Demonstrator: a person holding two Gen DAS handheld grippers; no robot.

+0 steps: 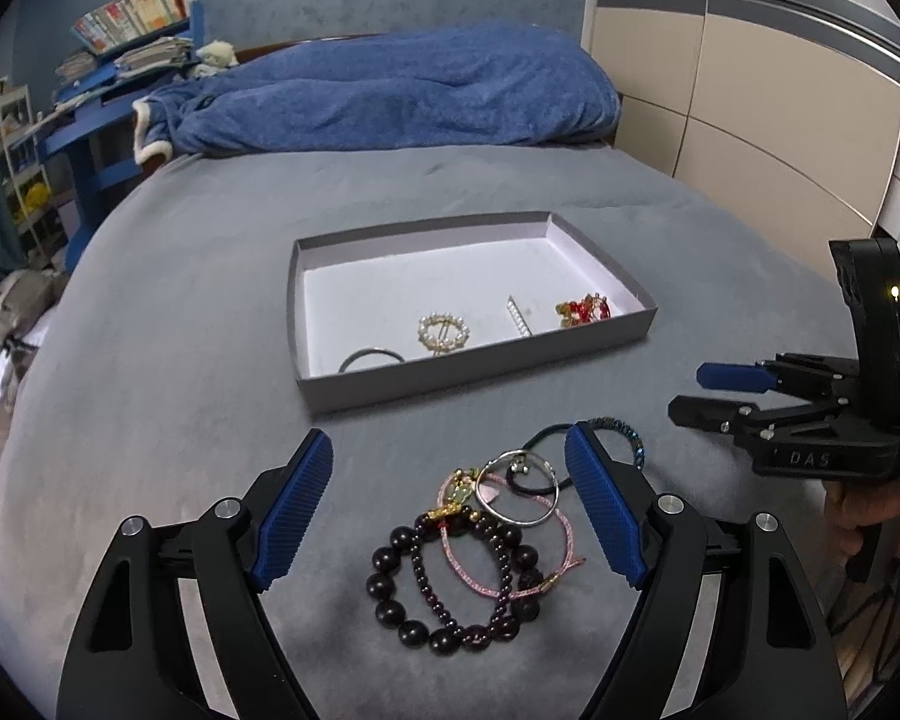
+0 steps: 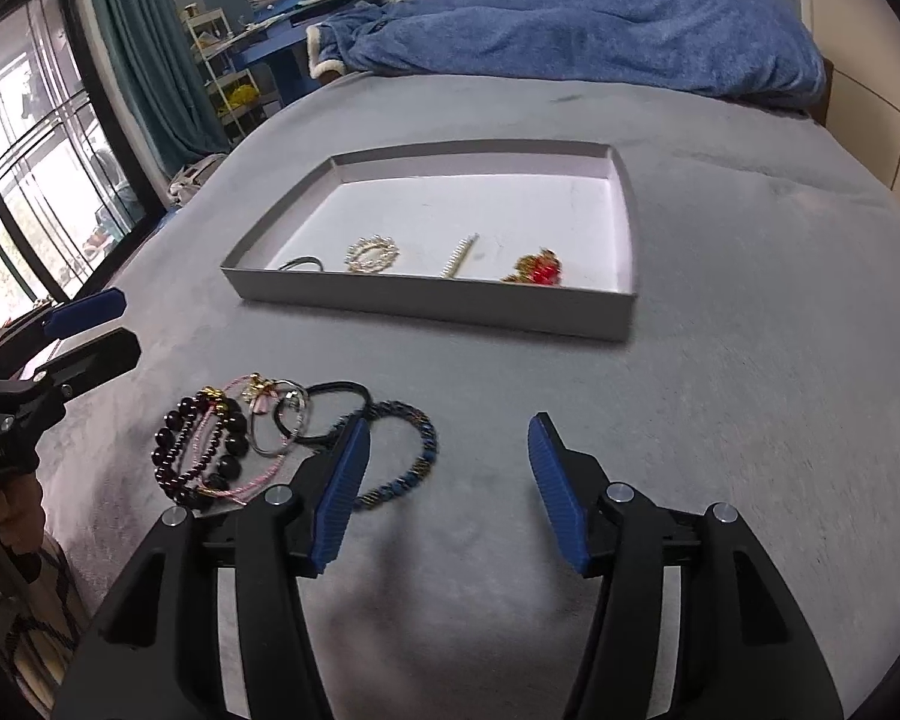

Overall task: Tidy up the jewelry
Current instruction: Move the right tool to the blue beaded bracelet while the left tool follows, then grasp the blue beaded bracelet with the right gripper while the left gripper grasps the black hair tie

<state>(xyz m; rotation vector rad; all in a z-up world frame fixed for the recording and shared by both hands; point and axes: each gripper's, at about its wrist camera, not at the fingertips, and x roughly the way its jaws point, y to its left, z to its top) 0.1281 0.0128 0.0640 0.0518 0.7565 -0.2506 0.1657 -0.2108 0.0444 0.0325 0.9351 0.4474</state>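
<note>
A grey tray (image 1: 480,375) (image 2: 432,303) on the bed holds a pearl ring brooch (image 1: 443,332) (image 2: 372,253), a pearl bar clip (image 1: 518,315) (image 2: 460,255), a red and gold piece (image 1: 583,310) (image 2: 539,269) and a black hair tie (image 1: 371,357) (image 2: 302,264). A pile lies in front: dark bead bracelets (image 1: 450,582) (image 2: 201,450), a pink cord (image 1: 513,540), a silver bangle (image 1: 516,495) (image 2: 282,426), a black hair tie (image 2: 339,414) and a blue bead bracelet (image 1: 627,435) (image 2: 405,450). My left gripper (image 1: 450,504) (image 2: 99,324) is open around the pile. My right gripper (image 2: 447,492) (image 1: 693,390) is open beside the blue bracelet.
A blue blanket (image 1: 390,96) (image 2: 582,24) lies at the head of the grey bed (image 1: 210,300). A blue shelf with books (image 1: 114,60) stands at the left, a wardrobe (image 1: 750,90) at the right, a window (image 2: 24,150) at far left.
</note>
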